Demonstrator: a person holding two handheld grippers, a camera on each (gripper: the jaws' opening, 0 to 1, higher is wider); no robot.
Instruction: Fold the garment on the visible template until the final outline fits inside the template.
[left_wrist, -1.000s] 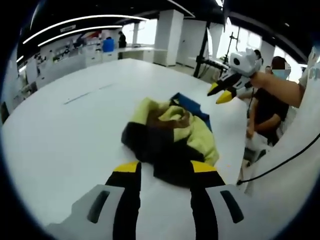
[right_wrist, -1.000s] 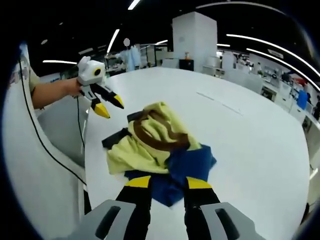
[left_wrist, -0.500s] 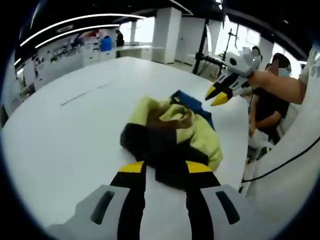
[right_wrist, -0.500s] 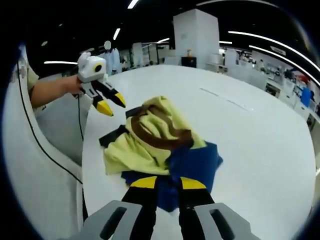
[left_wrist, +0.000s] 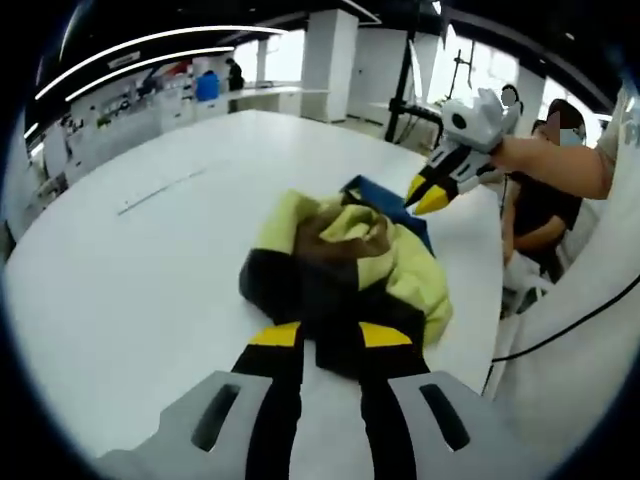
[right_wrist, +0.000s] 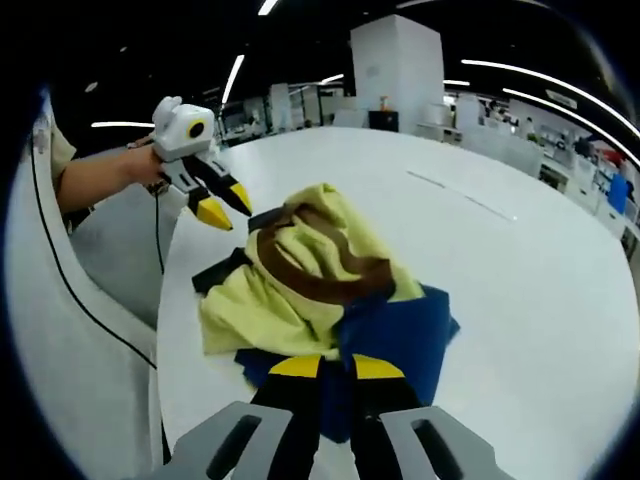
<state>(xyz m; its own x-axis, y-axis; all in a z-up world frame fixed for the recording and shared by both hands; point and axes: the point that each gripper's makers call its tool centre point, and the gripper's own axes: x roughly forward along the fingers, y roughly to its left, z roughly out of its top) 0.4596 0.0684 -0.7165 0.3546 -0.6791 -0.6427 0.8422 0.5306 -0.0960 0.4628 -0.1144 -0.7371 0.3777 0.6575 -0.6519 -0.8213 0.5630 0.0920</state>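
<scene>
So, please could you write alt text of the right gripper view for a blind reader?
A crumpled yellow, brown and blue garment lies on a white table, just beyond the right claw. The left claw, held in a hand, hovers near its far edge.

Garment (right_wrist: 310, 270): pale yellow-green body crossed by a curving brown band, with royal blue panels and black sections, no print visible; in the left gripper view (left_wrist: 345, 265) the black and yellow-green parts lie nearest, blue at the far edge. Bench (left_wrist: 130, 260): plain white. Left gripper (left_wrist: 331, 350) and right gripper (right_wrist: 336, 380): grey-white bodies, black fingers (right_wrist: 372, 395) capped with yellow tips.
</scene>
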